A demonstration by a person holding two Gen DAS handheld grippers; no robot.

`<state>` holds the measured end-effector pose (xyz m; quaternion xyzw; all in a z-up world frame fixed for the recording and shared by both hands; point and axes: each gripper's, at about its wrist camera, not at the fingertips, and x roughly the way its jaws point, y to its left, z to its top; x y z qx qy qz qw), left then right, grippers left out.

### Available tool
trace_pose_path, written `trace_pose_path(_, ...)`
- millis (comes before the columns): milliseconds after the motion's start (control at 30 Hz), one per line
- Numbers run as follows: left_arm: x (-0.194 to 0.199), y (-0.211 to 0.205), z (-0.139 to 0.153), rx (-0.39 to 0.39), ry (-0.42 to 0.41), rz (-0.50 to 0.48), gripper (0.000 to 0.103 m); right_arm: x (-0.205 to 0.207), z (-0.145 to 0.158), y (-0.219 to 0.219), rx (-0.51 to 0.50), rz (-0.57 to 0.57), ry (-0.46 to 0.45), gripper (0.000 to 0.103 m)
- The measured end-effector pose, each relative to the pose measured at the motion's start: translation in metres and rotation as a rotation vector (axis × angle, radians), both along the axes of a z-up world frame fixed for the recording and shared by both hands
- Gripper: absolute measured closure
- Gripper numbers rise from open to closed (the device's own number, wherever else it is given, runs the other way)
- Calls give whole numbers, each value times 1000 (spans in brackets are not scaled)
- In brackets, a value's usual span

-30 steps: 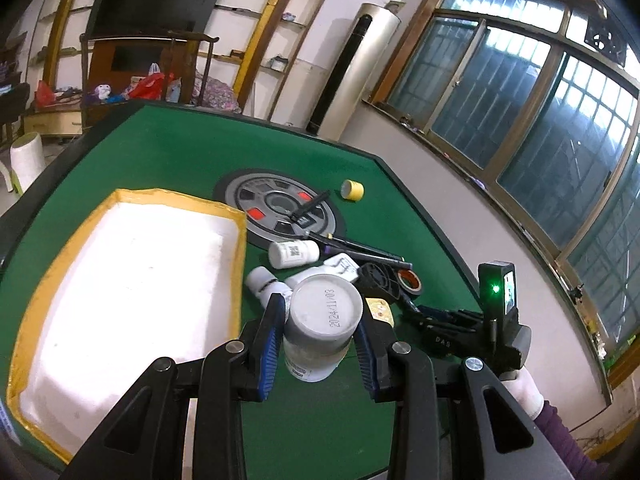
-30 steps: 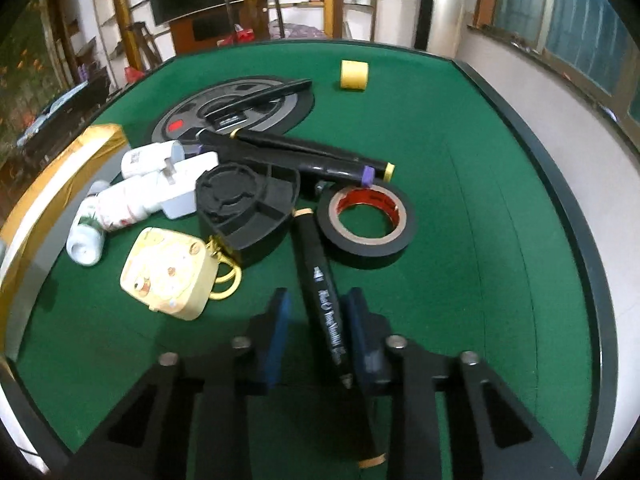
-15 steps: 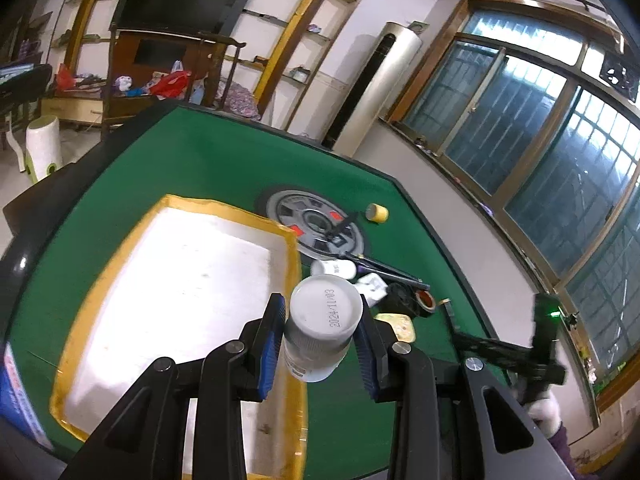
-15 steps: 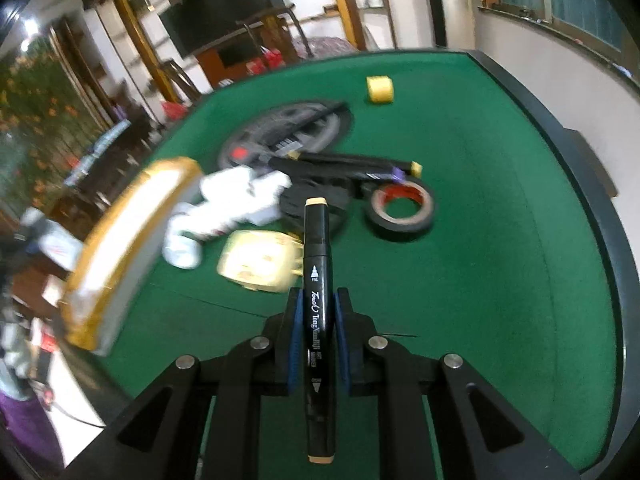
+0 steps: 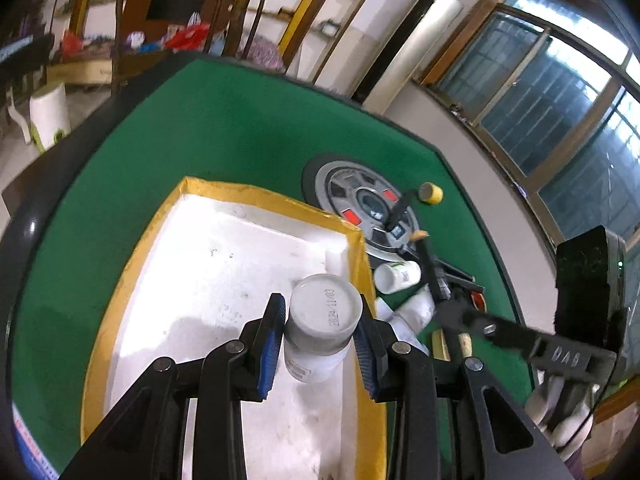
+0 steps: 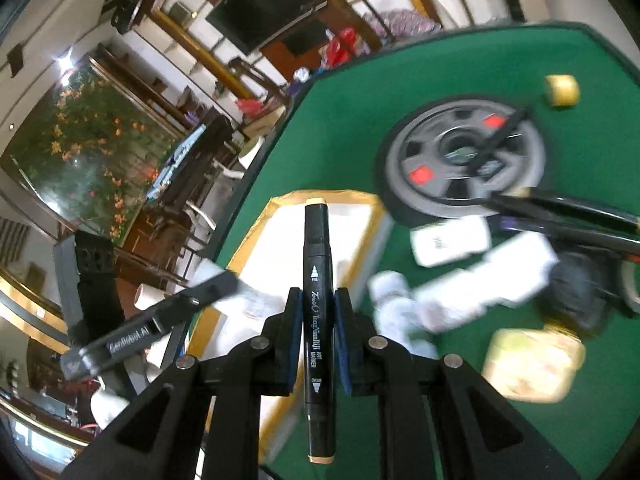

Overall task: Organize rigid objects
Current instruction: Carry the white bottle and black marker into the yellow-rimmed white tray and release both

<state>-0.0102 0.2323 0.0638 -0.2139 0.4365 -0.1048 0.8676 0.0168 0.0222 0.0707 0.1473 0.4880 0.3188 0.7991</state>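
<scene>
My left gripper (image 5: 320, 330) is shut on a white pill bottle (image 5: 322, 324) and holds it over the right part of the white foam tray with a yellow rim (image 5: 224, 264). My right gripper (image 6: 318, 320) is shut on a black art marker (image 6: 318, 300) that points toward the tray (image 6: 280, 240). The right gripper also shows in the left wrist view (image 5: 452, 312), beside the tray's right rim. On the green table lie a small white bottle (image 5: 396, 276), more white bottles (image 6: 452, 240), black markers (image 6: 568, 212) and a yellow case (image 6: 532, 364).
A round grey and black disc (image 5: 360, 208) with red squares lies beyond the tray, with a yellow tape roll (image 5: 431, 193) past it. A black round object (image 6: 576, 292) sits by the white bottles. The table's black edge (image 5: 36, 208) runs along the left.
My left gripper has carried the white bottle from over the tray's rim to over the tray. My right gripper has swung left with the marker, toward the tray.
</scene>
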Motion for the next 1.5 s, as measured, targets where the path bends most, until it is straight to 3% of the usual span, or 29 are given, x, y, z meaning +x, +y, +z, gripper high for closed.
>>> trace_pose_path(167,28,4,-16,-21,52,5,68,27,-26,40,-6,-7,87,88)
trace_pose_path(433,51,7,-34,-49,70,25,68,41,-38,52,-96,-59,85,88)
trace_pose_path(600,56,13,-33,-104,57,30,42,47,-40,55,-117,-65,73,88)
trace_pose_path(767,52,19,-23,-109,37,38,37,51,-41,58,-126,-78,51,84)
trace_pose_path(833,47,23,-17,-118,24,48,37,47,-36,56,-143,-87,13,71)
trace_pose_path(867,45,24,-16,-124,20,51,37,45,-32,54,-139,-91,-5,70)
trace_pose_path(1133,11,11,22,-99,-55,54,37,12,0,-17,-121,-170,-131,53)
trace_pose_path(1167,2,1,32,-89,-76,30,37,10,3,-25,-127,-184,-145,52)
trace_pose_path(1267,-16,-29,50,-66,-114,-36,24,-5,5,-66,-152,-255,-187,51)
trace_pose_path(1333,-26,-54,55,-53,-126,-90,24,-15,0,-95,-164,-309,-201,50)
trace_pose_path(1500,-38,-122,38,41,-86,-206,24,-31,-21,-150,-203,-417,-209,50)
